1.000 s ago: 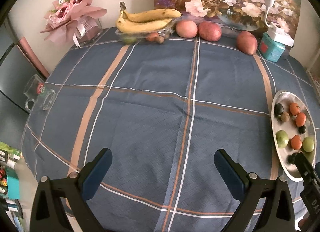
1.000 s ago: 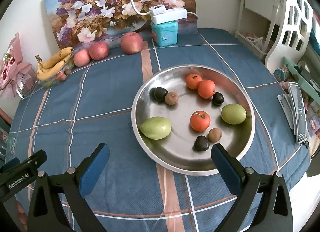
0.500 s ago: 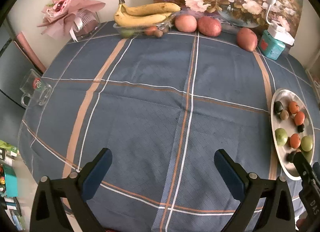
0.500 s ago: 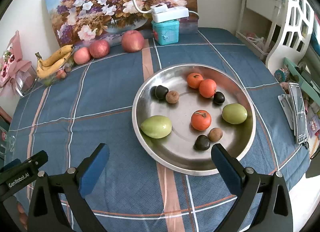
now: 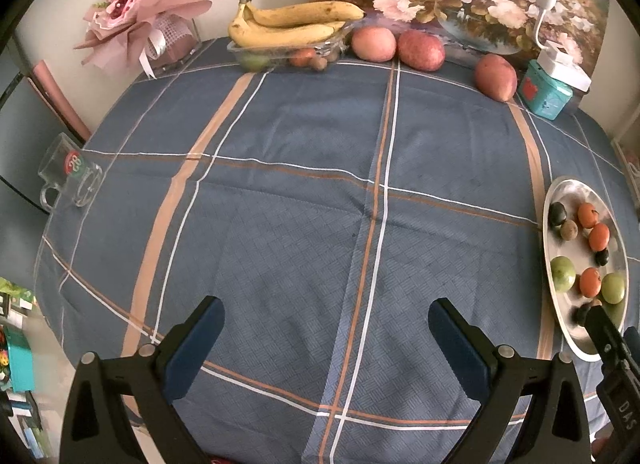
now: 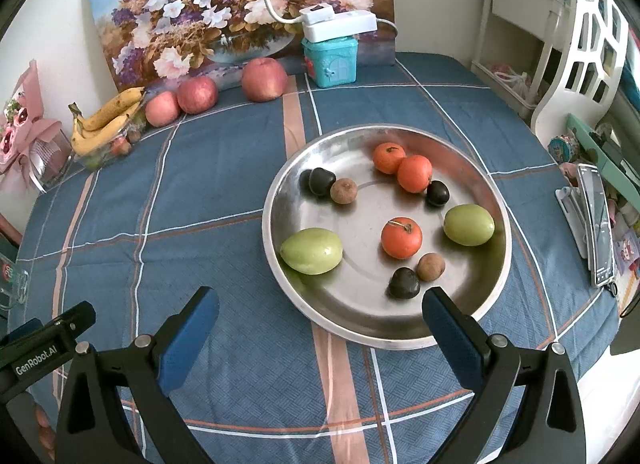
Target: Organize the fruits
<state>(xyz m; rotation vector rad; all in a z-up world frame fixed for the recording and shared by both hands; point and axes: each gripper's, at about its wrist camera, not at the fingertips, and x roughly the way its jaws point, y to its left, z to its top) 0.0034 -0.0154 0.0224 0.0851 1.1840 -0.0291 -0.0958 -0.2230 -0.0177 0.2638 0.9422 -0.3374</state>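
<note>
A round steel plate (image 6: 492, 184) on the blue checked tablecloth holds several small fruits: three orange ones (image 6: 401, 239), two green ones (image 6: 311, 250), dark plums (image 6: 404, 283) and brown longans (image 6: 431, 266). My right gripper (image 6: 320, 314) is open and empty, just in front of the plate's near rim. The plate (image 5: 560, 192) shows at the far right of the left wrist view. My left gripper (image 5: 326, 324) is open and empty above the bare cloth. Bananas (image 5: 292, 24) lie in a clear tray (image 5: 280, 54) at the back, with three apples (image 5: 420, 50) beside them.
A teal box (image 6: 330, 60) with a white power strip (image 6: 340, 22) stands at the back before a flower painting (image 6: 224, 12). A pink bouquet (image 5: 140, 20) is back left. A glass mug (image 5: 70, 180) sits at the left edge. A phone (image 6: 596, 220) lies at the right edge.
The left gripper has pulled back and risen a little, so the table looks slightly farther. The right gripper has barely moved. Both stay open.
</note>
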